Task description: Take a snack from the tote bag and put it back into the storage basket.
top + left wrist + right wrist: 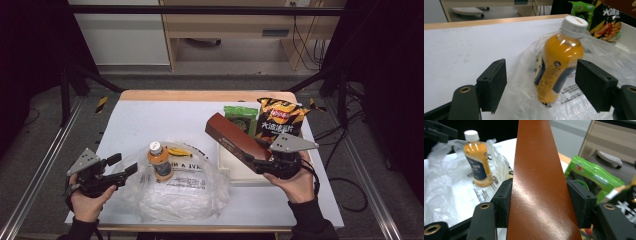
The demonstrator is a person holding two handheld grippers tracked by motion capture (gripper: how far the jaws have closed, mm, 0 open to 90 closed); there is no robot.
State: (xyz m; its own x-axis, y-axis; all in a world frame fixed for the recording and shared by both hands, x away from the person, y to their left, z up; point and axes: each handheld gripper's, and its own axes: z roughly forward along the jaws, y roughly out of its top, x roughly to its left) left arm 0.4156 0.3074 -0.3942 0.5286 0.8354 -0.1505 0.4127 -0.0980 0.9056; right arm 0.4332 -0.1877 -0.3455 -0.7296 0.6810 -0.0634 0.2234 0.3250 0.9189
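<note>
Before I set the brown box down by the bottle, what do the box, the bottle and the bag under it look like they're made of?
Brown box: probably glossy coated cardboard; smooth sheen with fine scratches, crisp edges.
Bottle: clear plastic, apparently; orange drink shows through, with a printed label and a white screw cap.
Bag: thin translucent plastic film, crinkled, with black print on it.
</note>
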